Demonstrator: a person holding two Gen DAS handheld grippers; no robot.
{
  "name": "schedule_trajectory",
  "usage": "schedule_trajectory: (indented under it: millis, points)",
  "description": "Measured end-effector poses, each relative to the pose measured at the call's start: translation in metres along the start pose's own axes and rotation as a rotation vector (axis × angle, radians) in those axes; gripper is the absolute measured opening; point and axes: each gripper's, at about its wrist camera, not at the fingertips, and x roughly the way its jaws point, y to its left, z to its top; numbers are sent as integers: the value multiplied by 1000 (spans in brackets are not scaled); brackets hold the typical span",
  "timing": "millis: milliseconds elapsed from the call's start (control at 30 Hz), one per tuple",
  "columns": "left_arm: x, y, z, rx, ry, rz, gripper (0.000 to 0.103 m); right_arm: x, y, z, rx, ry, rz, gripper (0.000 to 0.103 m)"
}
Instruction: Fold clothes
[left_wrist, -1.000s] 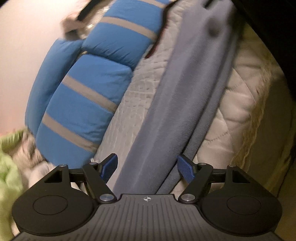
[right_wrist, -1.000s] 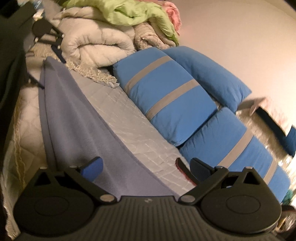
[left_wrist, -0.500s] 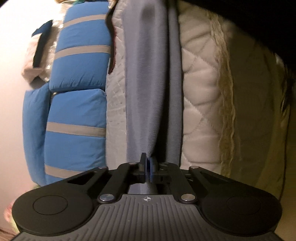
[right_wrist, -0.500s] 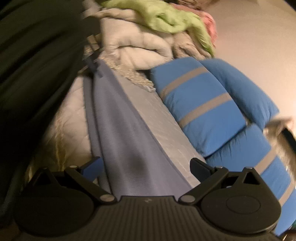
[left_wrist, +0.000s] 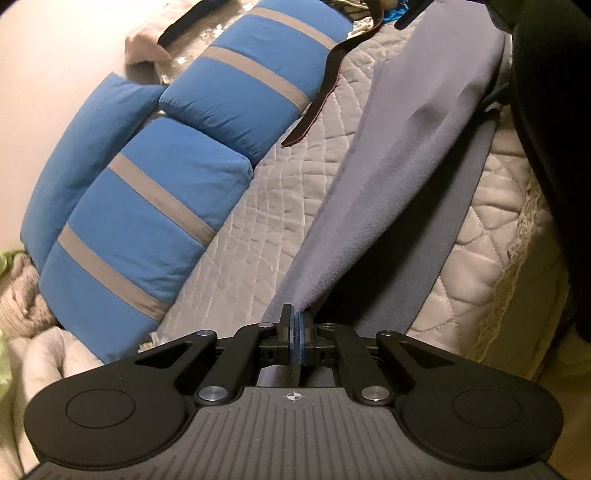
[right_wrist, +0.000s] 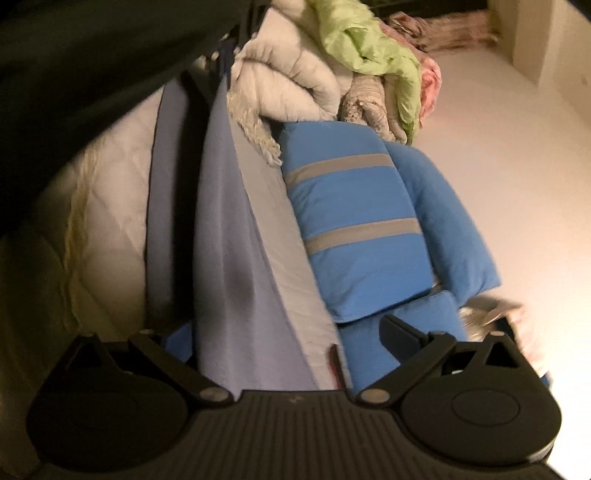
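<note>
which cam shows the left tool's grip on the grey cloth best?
Left wrist view: the left tool is shut on a corner of the grey cloth, pinch sharp and centred. The right wrist view shows the cloth running up toward the left tool, small, blurred and half hidden at the top.

The garment (left_wrist: 399, 155) runs lengthwise down the bed (left_wrist: 258, 221), pillows (left_wrist: 155, 206) at frame left, piled bedding (right_wrist: 295, 85) beyond them.

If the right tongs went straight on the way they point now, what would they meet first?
Probably the grey-blue garment: it already lies between the open right tongs and stretches away ahead. Depth is unclear, so the quilted bedcover underneath might come first.
</note>
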Motion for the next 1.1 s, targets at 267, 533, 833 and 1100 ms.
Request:
schedule_trajectory:
  millis: [267, 533, 833, 1100]
  points:
    - [-1, -21, -13, 67, 26, -26, 3, -11, 11, -2, -104, -14, 133, 28]
    - [1, -49, -27, 187, 43, -23, 3, -26, 10, -4, -41, -9, 283, 3]
    - [14, -65, -31, 297, 87, 35, 3, -27, -5, -9, 128, 20, 370, 2]
    - [5, -57, -33, 136, 133, 65, 6, -32, -14, -14, 174, 15, 417, 2]
